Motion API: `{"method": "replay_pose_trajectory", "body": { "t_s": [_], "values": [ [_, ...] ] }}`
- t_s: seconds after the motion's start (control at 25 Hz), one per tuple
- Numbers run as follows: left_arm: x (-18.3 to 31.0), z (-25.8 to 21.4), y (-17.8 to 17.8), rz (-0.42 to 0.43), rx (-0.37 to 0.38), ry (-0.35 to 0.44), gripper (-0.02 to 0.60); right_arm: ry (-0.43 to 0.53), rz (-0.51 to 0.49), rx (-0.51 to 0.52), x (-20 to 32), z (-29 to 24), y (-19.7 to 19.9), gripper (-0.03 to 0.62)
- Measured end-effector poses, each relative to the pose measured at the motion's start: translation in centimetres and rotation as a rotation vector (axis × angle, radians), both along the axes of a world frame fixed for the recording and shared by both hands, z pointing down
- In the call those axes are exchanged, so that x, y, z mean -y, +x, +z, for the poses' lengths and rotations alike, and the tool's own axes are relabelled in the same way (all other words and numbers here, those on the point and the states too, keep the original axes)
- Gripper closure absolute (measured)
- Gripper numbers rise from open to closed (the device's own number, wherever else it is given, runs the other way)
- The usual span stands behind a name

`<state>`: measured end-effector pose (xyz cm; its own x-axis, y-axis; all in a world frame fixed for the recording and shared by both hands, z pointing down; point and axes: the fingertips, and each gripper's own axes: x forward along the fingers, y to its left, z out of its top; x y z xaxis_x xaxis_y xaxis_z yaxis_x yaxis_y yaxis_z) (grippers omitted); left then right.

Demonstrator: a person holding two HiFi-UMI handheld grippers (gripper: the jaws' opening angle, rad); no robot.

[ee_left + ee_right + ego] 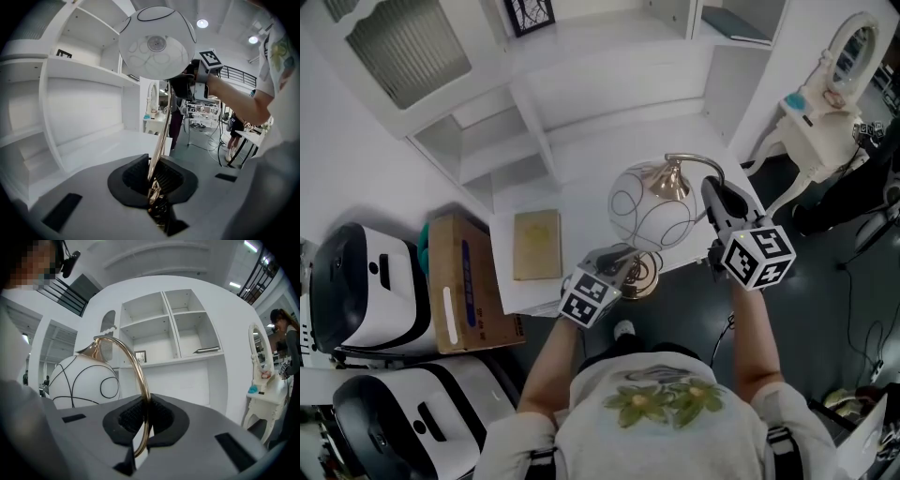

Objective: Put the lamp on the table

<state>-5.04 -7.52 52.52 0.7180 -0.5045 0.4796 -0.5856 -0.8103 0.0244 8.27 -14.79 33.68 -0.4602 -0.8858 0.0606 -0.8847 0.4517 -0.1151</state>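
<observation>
The lamp has a white globe shade (652,217) with thin black lines, a curved gold arm (689,159) and a gold base (643,276). It hangs at the front edge of the white table (581,192); I cannot tell whether the base touches it. My left gripper (619,263) is shut on the gold stem (159,145) just above the base, with the shade (157,44) overhead. My right gripper (718,202) is shut on the curved arm (133,362), beside the shade (84,380).
A tan book (537,245) lies on the table's left part. White shelves (516,122) stand behind the table. A cardboard box (459,281) and white cases (356,286) sit on the floor at left. A white vanity with mirror (825,103) stands at right.
</observation>
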Motion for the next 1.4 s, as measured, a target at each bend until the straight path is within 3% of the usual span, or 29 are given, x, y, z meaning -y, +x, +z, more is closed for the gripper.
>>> {"method": "replay_pose_trajectory", "body": {
  "t_s": [0.48, 1.4],
  "values": [
    [4.5, 1.4, -0.6, 0.045, 0.008, -0.020, 0.529, -0.020, 0.046, 0.008, 4.1, 1.5, -0.4, 0.563],
    [16.9, 1.1, 3.6, -0.015, 0.003, 0.000, 0.529, 0.015, -0.029, 0.002, 17.0, 0.6, 2.9, 0.563]
  ]
}}
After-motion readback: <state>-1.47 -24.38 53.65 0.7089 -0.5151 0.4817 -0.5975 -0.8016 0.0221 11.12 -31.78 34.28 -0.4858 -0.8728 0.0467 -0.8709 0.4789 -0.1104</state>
